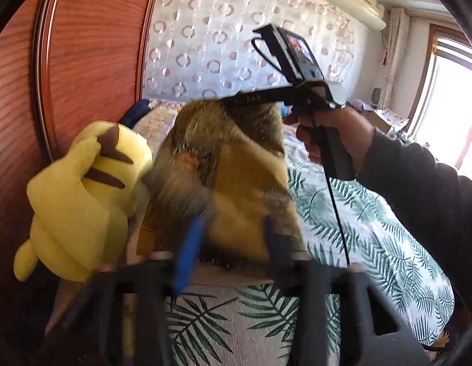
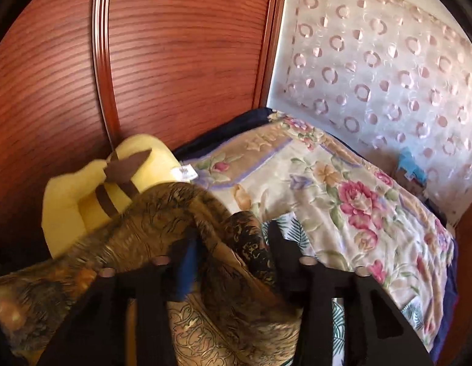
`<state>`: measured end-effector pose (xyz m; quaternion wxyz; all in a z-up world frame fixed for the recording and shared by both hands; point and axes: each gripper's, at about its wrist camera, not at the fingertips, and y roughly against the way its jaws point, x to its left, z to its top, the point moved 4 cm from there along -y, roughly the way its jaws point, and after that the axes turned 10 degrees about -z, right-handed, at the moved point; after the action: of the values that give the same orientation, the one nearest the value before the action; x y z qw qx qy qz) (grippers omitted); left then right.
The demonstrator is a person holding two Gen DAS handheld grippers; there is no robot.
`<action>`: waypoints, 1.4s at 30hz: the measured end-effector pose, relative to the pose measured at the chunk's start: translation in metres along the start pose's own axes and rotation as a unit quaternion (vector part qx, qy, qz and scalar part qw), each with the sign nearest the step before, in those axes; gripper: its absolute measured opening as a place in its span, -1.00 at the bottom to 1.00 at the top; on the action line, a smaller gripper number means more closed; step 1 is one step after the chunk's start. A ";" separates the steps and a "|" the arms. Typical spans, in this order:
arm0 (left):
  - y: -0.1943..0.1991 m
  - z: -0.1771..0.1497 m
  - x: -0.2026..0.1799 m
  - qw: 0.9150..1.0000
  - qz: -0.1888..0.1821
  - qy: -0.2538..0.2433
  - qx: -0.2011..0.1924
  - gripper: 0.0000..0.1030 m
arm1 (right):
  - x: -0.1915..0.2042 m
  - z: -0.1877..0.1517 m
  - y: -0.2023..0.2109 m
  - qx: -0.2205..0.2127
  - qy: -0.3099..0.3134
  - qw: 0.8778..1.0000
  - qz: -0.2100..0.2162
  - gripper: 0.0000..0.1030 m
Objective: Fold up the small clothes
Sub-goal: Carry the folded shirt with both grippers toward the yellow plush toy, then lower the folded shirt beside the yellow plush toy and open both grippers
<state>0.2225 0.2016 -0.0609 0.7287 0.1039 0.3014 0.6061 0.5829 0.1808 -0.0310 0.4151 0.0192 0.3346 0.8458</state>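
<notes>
Leaf-print bedsheet (image 1: 373, 213) beside wooden headboard (image 1: 83, 61)

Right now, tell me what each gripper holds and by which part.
Nothing looks gripped: left gripper and right gripper stand open, brown cloth loose between their fingers.

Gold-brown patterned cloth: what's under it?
Under the gold-brown patterned cloth: part of the yellow plush toy at its left, and the palm-leaf bedsheet showing past its edges. Anything else beneath is covered.
</notes>
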 end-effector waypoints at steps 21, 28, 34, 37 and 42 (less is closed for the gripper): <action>-0.055 -0.010 0.010 0.998 0.037 -0.011 0.053 0.62 | 0.001 -0.076 -0.023 0.048 -0.077 0.995 0.039 0.13; -0.025 -0.004 0.002 0.997 0.072 -0.025 0.017 0.63 | 0.007 -0.079 0.000 0.043 -0.068 0.996 0.023 0.15; -0.006 -0.008 -0.012 0.996 0.080 -0.027 0.014 0.63 | 0.010 -0.103 0.077 0.013 -0.069 0.997 0.014 0.15; 0.003 -0.012 -0.028 0.996 0.078 -0.039 0.015 0.63 | 0.012 -0.124 0.120 -0.001 -0.075 0.997 0.014 0.15; 0.015 -0.020 -0.059 0.996 0.068 -0.064 0.008 0.63 | 0.019 -0.165 0.194 -0.016 -0.081 0.997 0.003 0.19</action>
<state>0.1937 0.1453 -0.0503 0.7031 0.1681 0.2509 0.6437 0.3859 0.0201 -0.0506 0.4389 0.0823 0.2859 0.8479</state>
